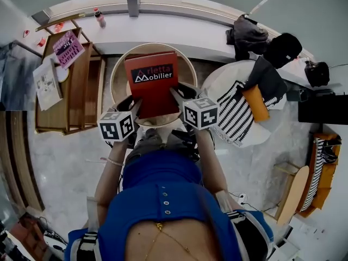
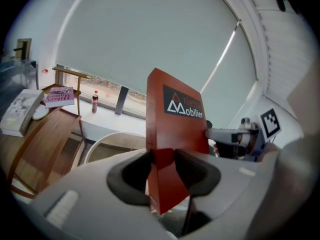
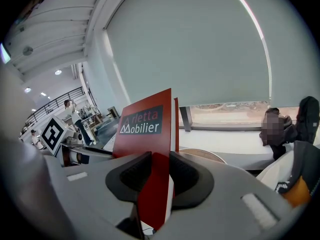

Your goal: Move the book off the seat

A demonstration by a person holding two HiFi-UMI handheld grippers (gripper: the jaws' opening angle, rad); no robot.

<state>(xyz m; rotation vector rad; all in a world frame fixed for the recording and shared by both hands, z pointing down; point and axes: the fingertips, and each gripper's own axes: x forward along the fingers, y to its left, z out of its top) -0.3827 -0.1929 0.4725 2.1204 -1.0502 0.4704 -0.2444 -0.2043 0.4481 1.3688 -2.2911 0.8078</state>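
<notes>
Currently red book (image 1: 153,83) is held up in the air, left gripper (image 2: 163,165) jaws clamped on its left edge, right gripper (image 3: 156,176) jaws clamped on its right edge. It hangs above the round seat (image 1: 116,75).

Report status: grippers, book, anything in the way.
Left gripper, right gripper both shut on red book. Book held over round seat. Wooden rack left, white chair right.

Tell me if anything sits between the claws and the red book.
Nothing visible does. The left claw and the right claw are each closed directly on the red book, one at each side.
</notes>
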